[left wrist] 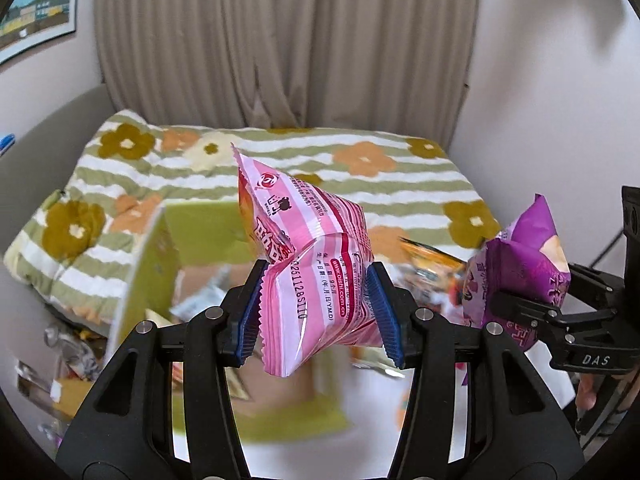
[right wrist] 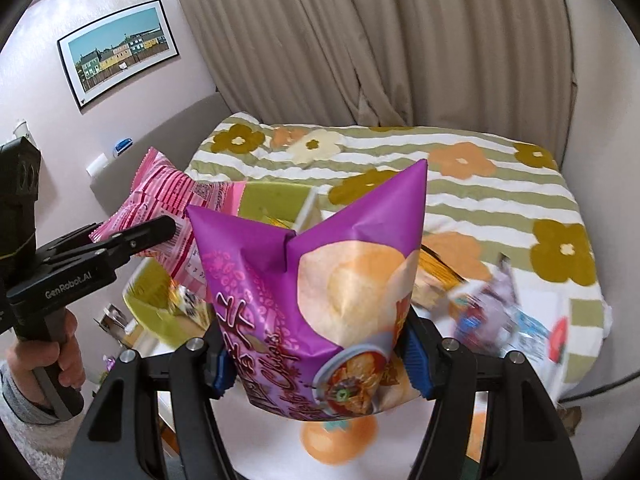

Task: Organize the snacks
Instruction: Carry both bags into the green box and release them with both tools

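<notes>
The left gripper (left wrist: 316,312) is clamped on a pink-striped snack packet (left wrist: 308,264), its blue pads (left wrist: 382,312) denting the puffed sides. The right gripper (right wrist: 318,356) pinches a purple chip bag (right wrist: 320,280), its top creased into two peaks. Both packs hang above a green-lined cardboard box (left wrist: 160,248) and blurred loose snacks (right wrist: 496,312) on a flower-patterned quilt (left wrist: 360,168). The quilt's far half lies bare up to the beige curtain (left wrist: 288,40).

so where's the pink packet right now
The pink packet is clamped in the left gripper, held above the green box, left of the purple bag.
</notes>
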A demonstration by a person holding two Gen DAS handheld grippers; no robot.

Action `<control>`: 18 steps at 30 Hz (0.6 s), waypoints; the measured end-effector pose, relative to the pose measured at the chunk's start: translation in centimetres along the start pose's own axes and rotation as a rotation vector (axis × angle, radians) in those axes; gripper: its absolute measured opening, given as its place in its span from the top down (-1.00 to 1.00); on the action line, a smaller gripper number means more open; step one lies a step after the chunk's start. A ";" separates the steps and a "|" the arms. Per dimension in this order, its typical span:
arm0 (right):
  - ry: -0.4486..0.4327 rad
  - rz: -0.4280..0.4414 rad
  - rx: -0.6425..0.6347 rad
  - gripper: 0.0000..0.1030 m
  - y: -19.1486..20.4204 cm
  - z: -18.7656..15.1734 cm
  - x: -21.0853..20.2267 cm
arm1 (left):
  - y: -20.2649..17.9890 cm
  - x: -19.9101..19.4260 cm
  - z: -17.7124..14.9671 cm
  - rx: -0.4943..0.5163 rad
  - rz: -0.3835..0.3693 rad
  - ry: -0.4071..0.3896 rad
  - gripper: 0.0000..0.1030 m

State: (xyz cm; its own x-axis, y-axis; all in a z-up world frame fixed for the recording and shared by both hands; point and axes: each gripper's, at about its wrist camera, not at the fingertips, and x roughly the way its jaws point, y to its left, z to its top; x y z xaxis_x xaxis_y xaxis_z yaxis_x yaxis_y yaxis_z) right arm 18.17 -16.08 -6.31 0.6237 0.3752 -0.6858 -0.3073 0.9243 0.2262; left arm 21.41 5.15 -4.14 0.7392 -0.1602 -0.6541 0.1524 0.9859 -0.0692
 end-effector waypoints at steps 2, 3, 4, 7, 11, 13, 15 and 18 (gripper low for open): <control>0.002 0.009 -0.005 -0.21 1.4 1.2 1.5 | 2.5 0.9 1.0 -0.012 0.011 0.006 0.10; 0.003 0.015 -0.007 -0.21 2.4 2.1 2.6 | 3.7 1.5 1.4 -0.016 0.017 0.014 0.10; 0.004 0.017 -0.008 -0.21 2.9 2.6 3.2 | 5.2 2.4 2.0 -0.019 0.024 0.027 0.10; 0.007 0.027 -0.002 -0.21 5.0 4.7 5.8 | 8.5 5.1 3.3 -0.012 0.033 0.058 0.10; 0.028 0.025 0.019 -0.21 7.1 6.6 9.1 | 11.9 8.5 4.3 0.014 0.036 0.100 0.10; 0.045 0.019 0.034 -0.21 7.9 7.4 10.8 | 13.3 10.5 4.4 0.027 0.033 0.130 0.10; 0.065 0.005 0.045 -0.21 8.6 7.9 12.6 | 14.3 12.1 4.3 0.038 0.031 0.150 0.04; 0.092 -0.013 0.059 -0.21 9.1 8.0 14.4 | 15.4 14.3 3.8 0.053 0.047 0.194 -0.80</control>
State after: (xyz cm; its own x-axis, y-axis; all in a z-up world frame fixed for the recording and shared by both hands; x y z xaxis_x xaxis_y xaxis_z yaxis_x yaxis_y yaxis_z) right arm 30.12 -1.66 -8.55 0.5580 0.3581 -0.7486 -0.2552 0.9324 0.2558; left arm 36.86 17.89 -11.73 0.6066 -0.0966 -0.7891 0.1587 0.9873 0.0011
